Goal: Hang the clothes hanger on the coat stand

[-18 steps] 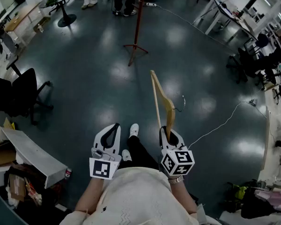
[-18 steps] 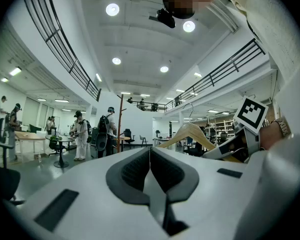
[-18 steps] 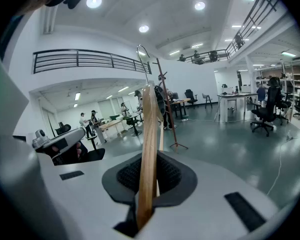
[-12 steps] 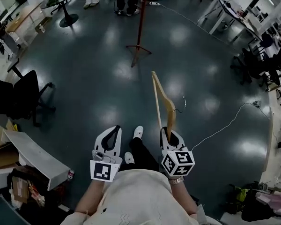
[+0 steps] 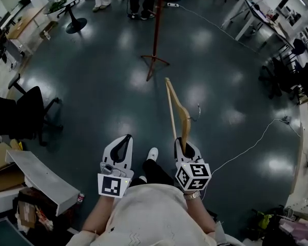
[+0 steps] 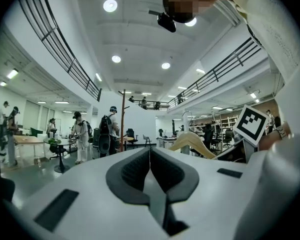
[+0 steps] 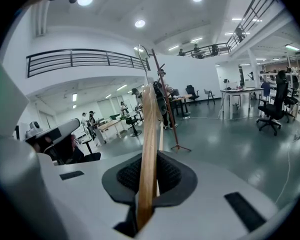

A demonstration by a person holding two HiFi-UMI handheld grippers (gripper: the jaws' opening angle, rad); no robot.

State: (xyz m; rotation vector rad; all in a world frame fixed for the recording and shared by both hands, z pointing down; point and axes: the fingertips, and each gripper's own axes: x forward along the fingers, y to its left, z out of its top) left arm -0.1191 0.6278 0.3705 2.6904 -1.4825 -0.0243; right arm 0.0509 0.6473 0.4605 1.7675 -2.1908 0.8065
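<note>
Clamping wooden hanger (image 7: 149, 149), right gripper (image 5: 184, 143) jaws, left gripper (image 5: 125, 139) jaws together, coat stand (image 5: 155, 24) ahead

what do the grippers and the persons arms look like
The left gripper and right gripper are white moulded shells, each tapering to two jaws lined with dark ribbed pads. Behind each sits a white cube with black square markers. No cables show. The person wears a cream knit top and a band on the right wrist.

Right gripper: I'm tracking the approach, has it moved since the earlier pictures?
Yes. The right gripper, shut on the hanger, has come slightly nearer the coat stand ahead.
</note>
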